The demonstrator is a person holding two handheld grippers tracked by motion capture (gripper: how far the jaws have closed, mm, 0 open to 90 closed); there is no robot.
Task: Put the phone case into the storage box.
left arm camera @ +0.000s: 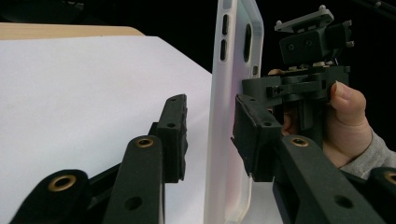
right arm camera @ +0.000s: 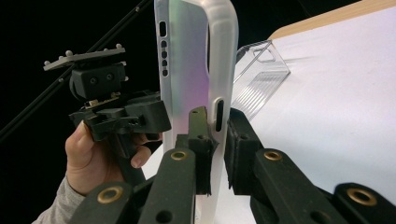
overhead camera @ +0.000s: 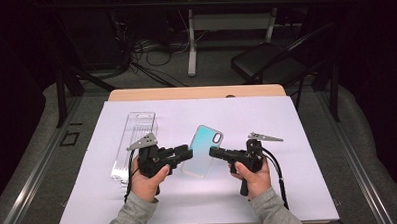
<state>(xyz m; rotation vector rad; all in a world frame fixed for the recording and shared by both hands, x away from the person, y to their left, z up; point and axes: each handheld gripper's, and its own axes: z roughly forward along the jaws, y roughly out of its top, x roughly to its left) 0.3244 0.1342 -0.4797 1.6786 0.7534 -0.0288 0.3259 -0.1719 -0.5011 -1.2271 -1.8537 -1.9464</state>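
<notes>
I am working over the white surface (overhead camera: 289, 189), which is carrying a clear plastic box (overhead camera: 135, 141) at its left side, well apart from the work. Between my two hands the phone case (overhead camera: 204, 149) is hanging in the air above the middle of the surface, its iridescent back facing up toward the high camera and its camera cutout at the far end.

The right gripper (overhead camera: 214, 151) is clenching the near-right edge of the case; in the right gripper view both pads are pressing on the translucent rim (right arm camera: 212, 135) beside a side slot. The left gripper (overhead camera: 188, 153) is sitting released around the opposite edge: in the left gripper view one pad (left arm camera: 250, 135) is lying against the case or just beside it, while the other (left arm camera: 175, 135) is standing clearly apart from it, with white surface showing in the gap.

As I judge it, I am handing the case over to the right side alone, so the grip there is carrying everything. To do this well I am keeping the right hand steady and level, since it is pinching only a thin, flexible rim that could twist or slip. I am planning to draw the left gripper straight back along its own line, without brushing the case.
</notes>
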